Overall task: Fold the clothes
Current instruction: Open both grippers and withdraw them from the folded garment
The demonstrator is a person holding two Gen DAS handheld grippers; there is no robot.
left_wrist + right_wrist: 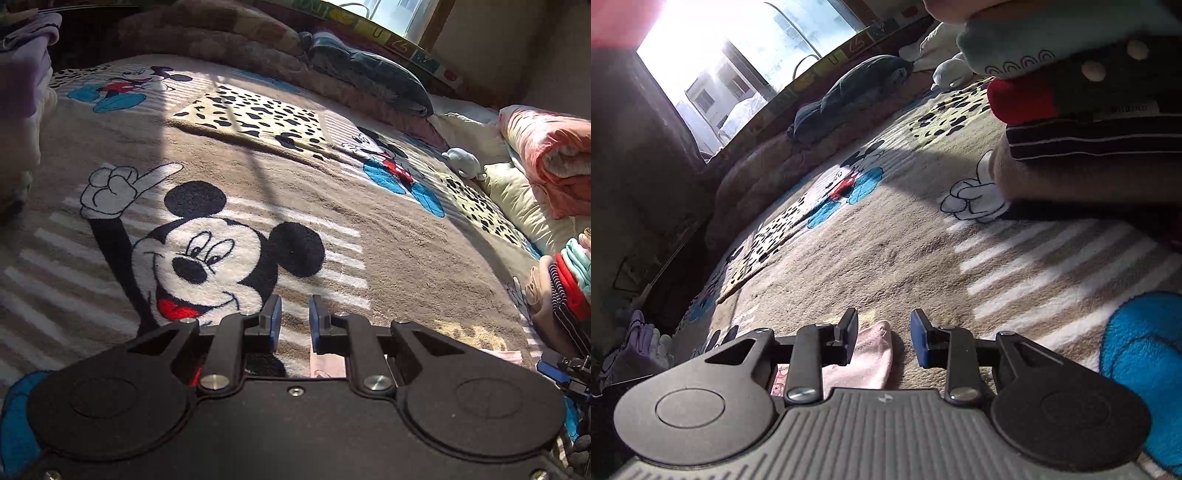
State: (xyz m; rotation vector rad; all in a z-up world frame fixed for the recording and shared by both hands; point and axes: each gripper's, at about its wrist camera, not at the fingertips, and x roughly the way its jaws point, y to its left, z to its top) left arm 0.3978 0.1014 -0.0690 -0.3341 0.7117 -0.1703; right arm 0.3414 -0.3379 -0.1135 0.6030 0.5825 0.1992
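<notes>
A cartoon-mouse blanket (258, 177) covered the whole bed, and everything else sat on it. At about two o'clock in the right wrist view rose a stack of folded clothes (1089, 122), with tan, dark striped, red and pale teal layers. The same stack showed at three o'clock in the left wrist view. A rolled grey quilt (373, 77) lay along the far edge under the window, at about one o'clock in the left view.

The piece to be folded appeared to be a small pink garment (868, 354). In the right wrist view it lay flat on the blanket at six o'clock, just under and between the fingers, and slightly toward the left one. Its rounded end pointed to twelve o'clock, so its long axis ran roughly along the fingers. Most of it was hidden beneath the tool body. In the left wrist view only a pink scrap peeked out at six o'clock under the right finger.

The right gripper (884, 334) hung with its fingers apart and nothing between them, and it looked the nearer of the two to the pink cloth. The left gripper (294, 321) had a narrow gap between its pads and held nothing.

A pinch would probably call for a short drop toward six o'clock, onto the rounded end.
</notes>
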